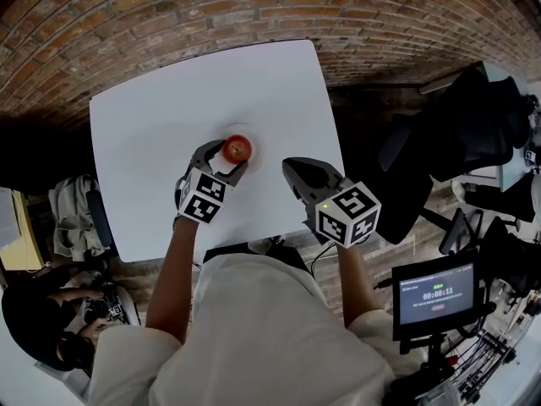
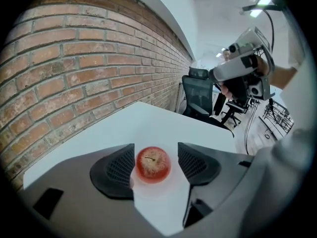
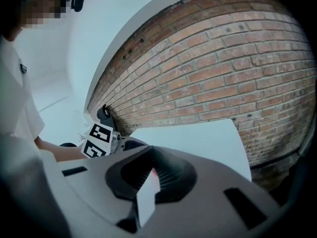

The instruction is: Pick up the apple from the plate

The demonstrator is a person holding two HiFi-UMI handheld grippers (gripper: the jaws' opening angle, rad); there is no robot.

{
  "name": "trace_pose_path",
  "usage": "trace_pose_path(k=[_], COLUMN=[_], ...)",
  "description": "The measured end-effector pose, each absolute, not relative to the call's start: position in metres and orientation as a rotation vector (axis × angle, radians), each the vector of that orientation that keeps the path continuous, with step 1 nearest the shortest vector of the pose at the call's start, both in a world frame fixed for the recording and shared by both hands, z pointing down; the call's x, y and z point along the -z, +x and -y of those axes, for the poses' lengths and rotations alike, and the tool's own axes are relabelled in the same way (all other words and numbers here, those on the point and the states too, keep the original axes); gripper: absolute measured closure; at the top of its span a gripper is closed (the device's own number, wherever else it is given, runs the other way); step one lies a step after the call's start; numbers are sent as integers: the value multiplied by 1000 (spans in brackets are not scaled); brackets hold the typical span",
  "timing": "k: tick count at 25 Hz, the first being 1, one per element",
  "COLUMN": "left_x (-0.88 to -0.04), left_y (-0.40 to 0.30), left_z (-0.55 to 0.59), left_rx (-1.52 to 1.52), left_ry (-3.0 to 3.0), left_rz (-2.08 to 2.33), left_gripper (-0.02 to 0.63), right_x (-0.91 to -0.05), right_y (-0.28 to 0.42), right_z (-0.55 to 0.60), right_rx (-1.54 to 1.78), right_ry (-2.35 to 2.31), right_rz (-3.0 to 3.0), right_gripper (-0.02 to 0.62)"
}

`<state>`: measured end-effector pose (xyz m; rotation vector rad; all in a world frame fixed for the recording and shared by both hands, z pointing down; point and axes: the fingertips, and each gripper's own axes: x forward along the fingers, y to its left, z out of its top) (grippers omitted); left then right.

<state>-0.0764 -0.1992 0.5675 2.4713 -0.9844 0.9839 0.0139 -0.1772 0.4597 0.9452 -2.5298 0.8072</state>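
Observation:
A red apple [image 1: 237, 149] [image 2: 153, 163] sits on a white plate [image 2: 157, 188] that barely stands out from the white table [image 1: 169, 117]. My left gripper [image 1: 232, 157] [image 2: 156, 162] is open, with one jaw on each side of the apple. Its left pad [image 2: 119, 168] is close against the fruit, and a gap shows at the right pad [image 2: 194, 162]. My right gripper [image 1: 289, 169] [image 3: 150, 171] hovers just right of the plate with its jaws together and nothing in them. A sliver of red shows past its tips in the right gripper view.
A brick wall [image 1: 254, 11] runs behind the table. The table's right edge [image 1: 334, 117] drops to dark floor, with black office chairs [image 1: 473, 125] beyond. A small screen on a stand [image 1: 437, 296] is at lower right. Bags and clutter [image 1: 72, 210] lie left of the table.

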Motion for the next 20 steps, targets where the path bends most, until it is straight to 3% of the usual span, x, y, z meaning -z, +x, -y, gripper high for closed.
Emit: trace_pose_path(k=[20], left_x=[-602], left_y=[-78], left_z=[199], left_rx=[-1061], left_ry=[2420], left_rz=[914], left_gripper=[272], right_x=[-472], right_y=[16], right_z=[173], right_rx=[-848], right_ry=[949], right_rz=[2492], right_gripper=[592])
